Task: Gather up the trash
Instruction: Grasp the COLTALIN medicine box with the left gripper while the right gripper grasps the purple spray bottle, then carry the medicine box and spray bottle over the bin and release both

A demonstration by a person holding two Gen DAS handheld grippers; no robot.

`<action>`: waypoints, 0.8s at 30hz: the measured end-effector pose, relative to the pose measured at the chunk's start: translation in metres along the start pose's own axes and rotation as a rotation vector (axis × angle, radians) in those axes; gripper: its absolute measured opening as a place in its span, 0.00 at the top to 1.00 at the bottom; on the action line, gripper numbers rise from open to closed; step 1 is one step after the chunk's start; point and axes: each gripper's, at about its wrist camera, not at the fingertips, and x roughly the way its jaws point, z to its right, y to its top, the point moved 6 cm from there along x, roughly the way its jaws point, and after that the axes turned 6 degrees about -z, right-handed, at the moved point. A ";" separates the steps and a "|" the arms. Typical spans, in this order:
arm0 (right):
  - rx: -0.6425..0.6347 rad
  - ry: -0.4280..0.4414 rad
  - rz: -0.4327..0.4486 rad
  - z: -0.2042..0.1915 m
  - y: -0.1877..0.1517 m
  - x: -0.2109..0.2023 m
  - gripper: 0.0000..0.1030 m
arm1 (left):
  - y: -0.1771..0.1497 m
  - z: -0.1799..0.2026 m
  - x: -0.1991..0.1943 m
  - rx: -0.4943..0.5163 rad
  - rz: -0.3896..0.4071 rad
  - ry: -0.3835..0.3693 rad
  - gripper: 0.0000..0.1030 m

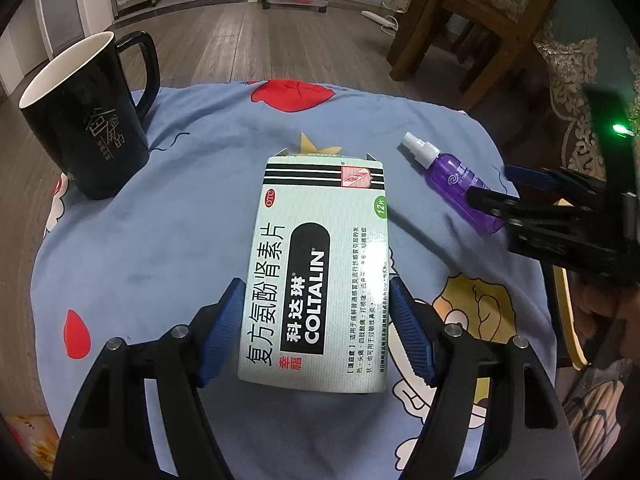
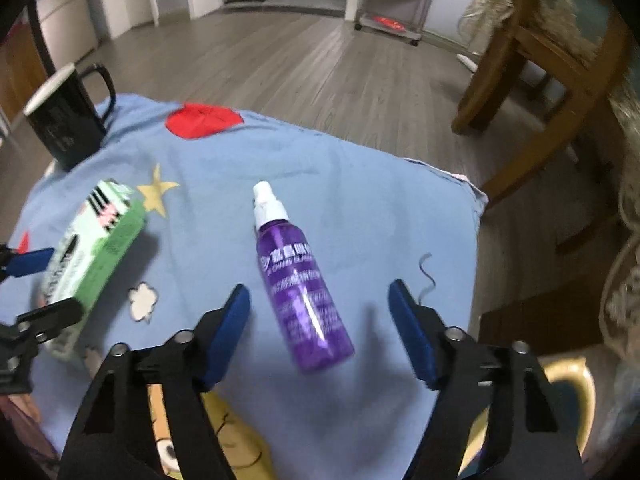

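A worktop covered by a light blue cartoon-print cloth (image 1: 192,208) is seen to carry everything, and it is ordered here from largest thing to smallest. A glossy black ceramic mug with a white inside (image 1: 86,120) stands upright at the far left corner, well apart from the rest. A flat pale green cardboard medicine box with black stripes (image 1: 320,264) lies near the middle, its opened flap end turned to the far edge; it is straddled by the left gripper (image 1: 316,322), whose blue ribbed fingers (image 1: 226,326) stand at its long sides, touching or nearly so, and a firm grip cannot be confirmed. A small purple translucent plastic spray bottle with a white nozzle (image 2: 300,276) lies on its side toward the right edge, nozzle pointing away; the right gripper (image 2: 320,328) is held open around its lower half, neither finger touching it. The step in hand is judged to be the grasping of both pieces of trash. The box should be pinched lightly across its width, since thin card will buckle; the bottle should be squeezed squarely at mid-body, because a round smooth wall may roll or slip on the soft cloth. Beyond the worktop, grey wood-plank flooring (image 2: 320,64), a wooden chair (image 2: 532,52) and a wheeled metal rack (image 2: 394,0) are visible.
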 end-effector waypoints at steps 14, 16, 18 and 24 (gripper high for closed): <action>0.054 0.138 0.000 -0.003 -0.021 0.000 0.67 | 0.001 -0.001 -0.001 0.006 0.016 -0.019 0.31; 0.086 0.171 0.027 0.000 -0.030 -0.013 0.68 | 0.000 0.000 -0.002 0.006 0.020 -0.028 0.31; 0.121 0.210 0.055 0.004 -0.041 -0.027 0.68 | 0.000 0.001 -0.002 0.006 0.022 -0.035 0.31; 0.222 0.288 0.147 0.017 -0.080 -0.075 0.68 | 0.000 0.008 -0.006 0.016 0.036 -0.063 0.31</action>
